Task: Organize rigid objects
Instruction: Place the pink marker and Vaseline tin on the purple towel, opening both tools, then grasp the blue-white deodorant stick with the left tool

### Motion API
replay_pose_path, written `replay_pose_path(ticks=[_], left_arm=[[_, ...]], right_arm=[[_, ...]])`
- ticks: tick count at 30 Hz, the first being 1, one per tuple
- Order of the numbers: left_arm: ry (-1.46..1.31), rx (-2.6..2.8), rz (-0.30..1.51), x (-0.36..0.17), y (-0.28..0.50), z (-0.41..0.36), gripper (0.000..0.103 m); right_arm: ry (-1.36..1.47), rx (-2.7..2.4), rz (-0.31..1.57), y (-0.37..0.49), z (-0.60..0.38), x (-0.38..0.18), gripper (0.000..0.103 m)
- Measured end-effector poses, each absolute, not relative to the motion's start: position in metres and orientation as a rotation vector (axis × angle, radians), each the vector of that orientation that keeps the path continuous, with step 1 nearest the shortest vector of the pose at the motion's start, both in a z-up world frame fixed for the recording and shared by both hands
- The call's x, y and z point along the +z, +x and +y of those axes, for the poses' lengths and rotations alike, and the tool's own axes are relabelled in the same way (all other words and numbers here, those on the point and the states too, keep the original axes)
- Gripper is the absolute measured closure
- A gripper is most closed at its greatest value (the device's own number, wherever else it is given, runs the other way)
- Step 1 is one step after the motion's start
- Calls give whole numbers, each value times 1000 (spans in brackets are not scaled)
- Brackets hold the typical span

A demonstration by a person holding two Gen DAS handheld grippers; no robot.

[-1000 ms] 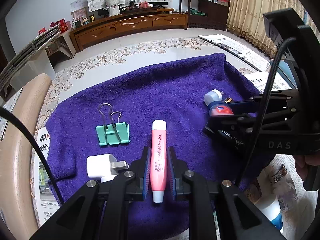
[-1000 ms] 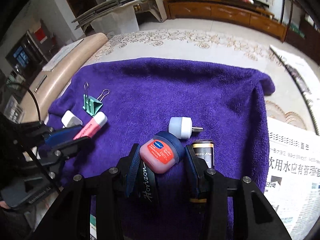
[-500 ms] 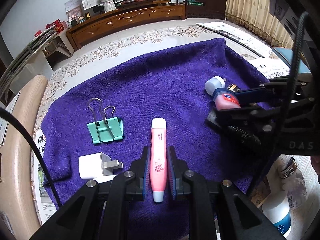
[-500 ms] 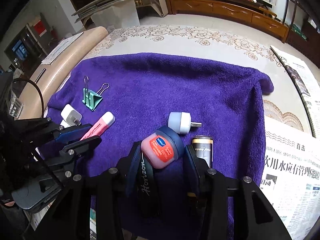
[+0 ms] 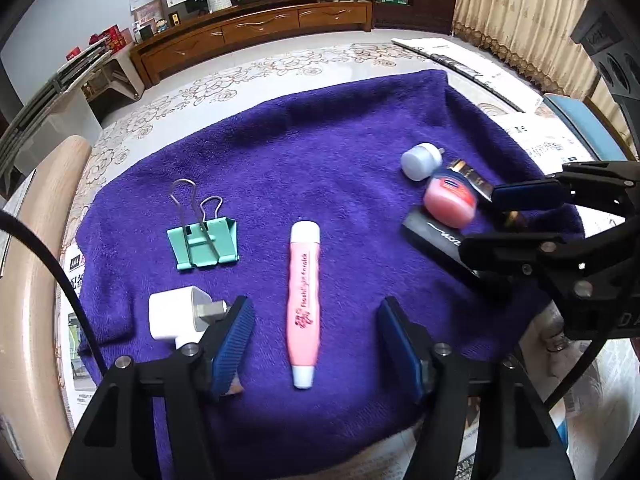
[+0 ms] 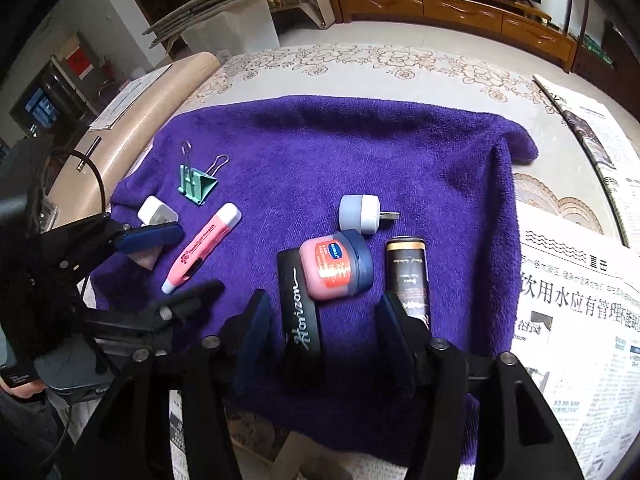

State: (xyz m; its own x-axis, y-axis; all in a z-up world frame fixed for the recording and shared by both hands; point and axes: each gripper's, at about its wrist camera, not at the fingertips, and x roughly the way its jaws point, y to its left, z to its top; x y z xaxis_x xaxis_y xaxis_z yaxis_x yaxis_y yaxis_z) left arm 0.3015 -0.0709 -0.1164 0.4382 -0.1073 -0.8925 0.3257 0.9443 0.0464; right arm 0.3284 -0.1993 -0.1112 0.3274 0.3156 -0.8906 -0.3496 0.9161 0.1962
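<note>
A pink tube (image 5: 304, 292) lies on the purple towel (image 5: 320, 152) between the fingers of my left gripper (image 5: 316, 336). The jaws are opening and the pads stand clear of the tube. My right gripper (image 6: 328, 316) is opening too. Just ahead of its tips, untouched, a pink jar with a blue lid (image 6: 334, 268) rests tilted against a black bar (image 6: 298, 300). A black and gold tube (image 6: 408, 276) lies beside its right finger. A green binder clip (image 5: 204, 240) and a white charger plug (image 5: 176, 314) lie to the left. A grey USB light (image 6: 360, 214) lies beyond the jar.
Newspapers (image 6: 580, 300) cover the floor right of the towel. A pale wooden board (image 5: 36, 240) runs along its left side. In the right wrist view the left gripper (image 6: 180, 262) stands low at the left. A wooden cabinet (image 5: 256, 36) lines the far wall.
Both grippers' jaws have spread apart. The left one let go of the pink tube, which lies on the towel. The right one let go of the jar.
</note>
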Motion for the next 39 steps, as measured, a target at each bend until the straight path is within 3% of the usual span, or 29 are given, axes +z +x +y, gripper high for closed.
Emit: replay_pose_path(ticks=[5, 10, 12, 21, 39], left_arm=[[160, -280, 1065, -105, 292, -67, 32], [154, -272, 1019, -88, 269, -67, 17], [153, -264, 1004, -82, 257, -67, 6], [152, -266, 979, -65, 204, -88, 2], [88, -198, 1048, -111, 143, -135, 3]], right_arm=[[-2, 418, 1123, 310, -212, -94, 34], [46, 382, 1061, 279, -236, -72, 7], [43, 356, 1037, 262, -246, -65, 1], [24, 225, 1005, 191, -280, -64, 0], [179, 153, 969, 150, -338, -104, 0]])
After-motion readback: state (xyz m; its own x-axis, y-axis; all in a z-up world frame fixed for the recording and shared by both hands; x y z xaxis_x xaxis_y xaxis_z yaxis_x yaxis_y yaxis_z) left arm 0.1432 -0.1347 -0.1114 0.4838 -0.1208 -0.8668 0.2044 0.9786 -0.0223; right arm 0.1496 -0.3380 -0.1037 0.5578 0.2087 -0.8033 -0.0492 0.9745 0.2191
